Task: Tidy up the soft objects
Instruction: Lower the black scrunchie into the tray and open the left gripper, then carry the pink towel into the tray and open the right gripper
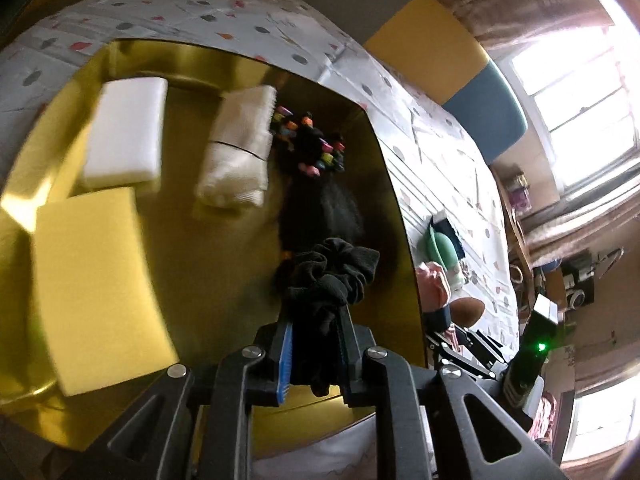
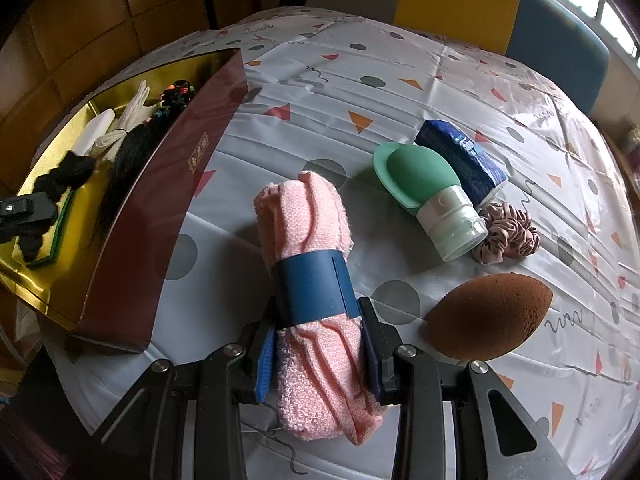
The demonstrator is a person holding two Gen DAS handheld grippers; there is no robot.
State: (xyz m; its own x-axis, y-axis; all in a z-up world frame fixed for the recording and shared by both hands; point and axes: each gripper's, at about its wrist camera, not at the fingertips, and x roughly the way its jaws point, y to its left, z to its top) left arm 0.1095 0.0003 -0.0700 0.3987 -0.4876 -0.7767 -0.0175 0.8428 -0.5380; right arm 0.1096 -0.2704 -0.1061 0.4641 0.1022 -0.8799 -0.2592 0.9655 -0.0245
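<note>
Here, in the left wrist view, the left gripper pinches one black scrunchie between nearly closed pads and hangs it over the gold-lined box, whose floor stretches away toward 11 o'clock. Inside lie one white sponge, one yellow sponge, one rolled white cloth, one black hairpiece and a cluster of small coloured hair ties. In the right wrist view, the right gripper clamps one rolled pink towel with a blue paper band, its long axis running from 6 to 12 o'clock along the fingers; the box stands at 9 to 10 o'clock, nearer the left hand. On the patterned tablecloth at 1 to 3 o'clock wait one green squeeze bottle, one blue packet, one pink scrunchie and one brown makeup sponge.
</note>
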